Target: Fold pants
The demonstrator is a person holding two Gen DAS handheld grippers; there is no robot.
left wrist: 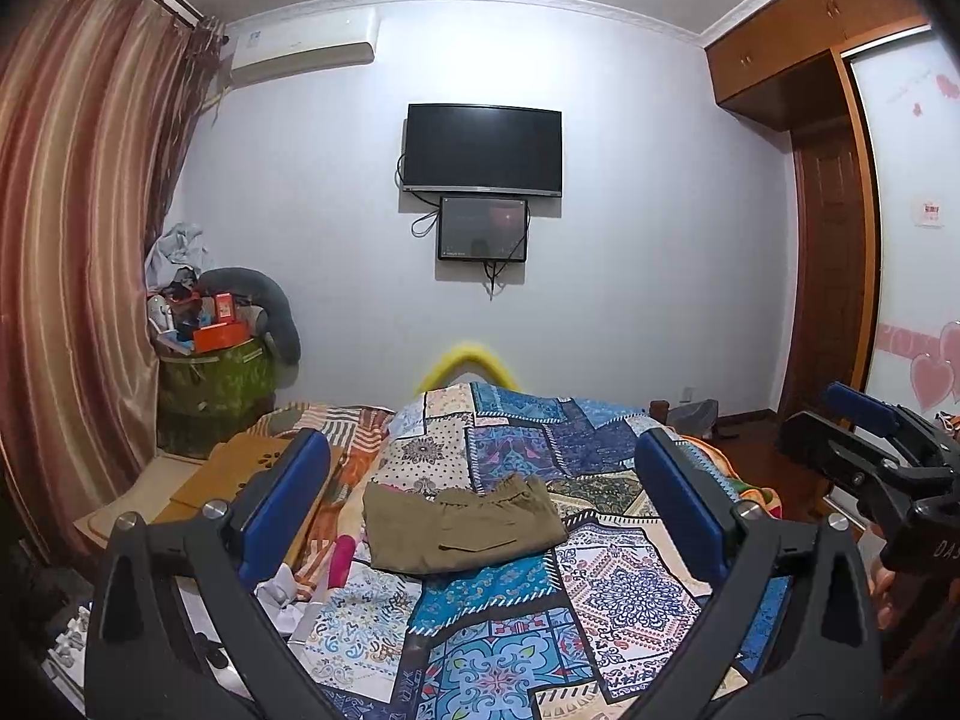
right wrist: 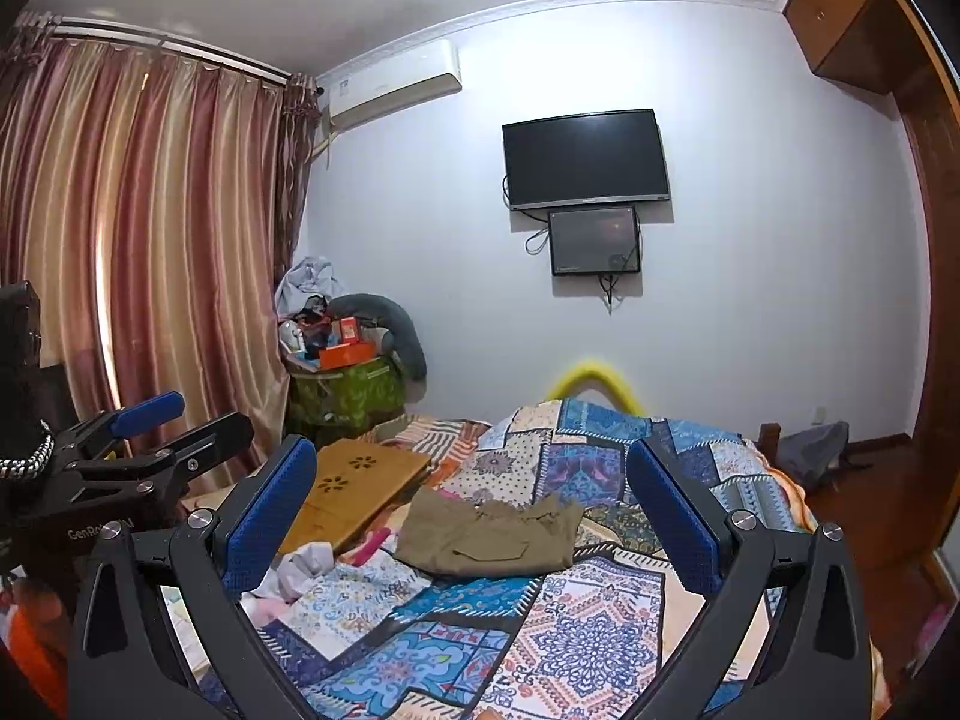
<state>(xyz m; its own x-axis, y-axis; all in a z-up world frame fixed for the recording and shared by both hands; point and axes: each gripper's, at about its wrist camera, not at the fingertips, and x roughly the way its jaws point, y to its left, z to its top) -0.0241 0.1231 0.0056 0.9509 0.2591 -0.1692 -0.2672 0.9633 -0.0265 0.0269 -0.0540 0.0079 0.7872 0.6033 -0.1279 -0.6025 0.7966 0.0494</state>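
Hanging along the left side of the room, striped curtains (right wrist: 150,252) are covering the window, and an air conditioner (left wrist: 303,48) is sitting high on the wall beside them. Below, a green bin (right wrist: 348,396) is standing in the corner, piled with boxes and cloth. A wooden lap tray (right wrist: 354,492) is lying on the bed's left side, just beside the pants.

The left gripper (left wrist: 480,495) is hovering above the near part of the bed with its jaws spread wide, nothing between the blue pads (left wrist: 287,495); it is gripping nothing. In the right wrist view it is showing at the left edge (right wrist: 180,417), raised clear of the bedding.

The pants (left wrist: 462,525), olive-brown, are lying folded into a compact bundle on the patchwork quilt (left wrist: 612,594), roughly mid-bed, with a pocket slit facing up. They are resting apart from both tools. White crumpled cloth (right wrist: 300,570) and a pink item (left wrist: 342,558) are lying near the bundle's left edge.

On the far wall a dark television (left wrist: 483,147) is hanging above a smaller screen (left wrist: 483,228), cables trailing beneath.

The right gripper (right wrist: 474,516) is likewise being held with its jaws wide apart, empty, and clear of the pants. A wooden wardrobe (left wrist: 828,276) is occupying the right side.
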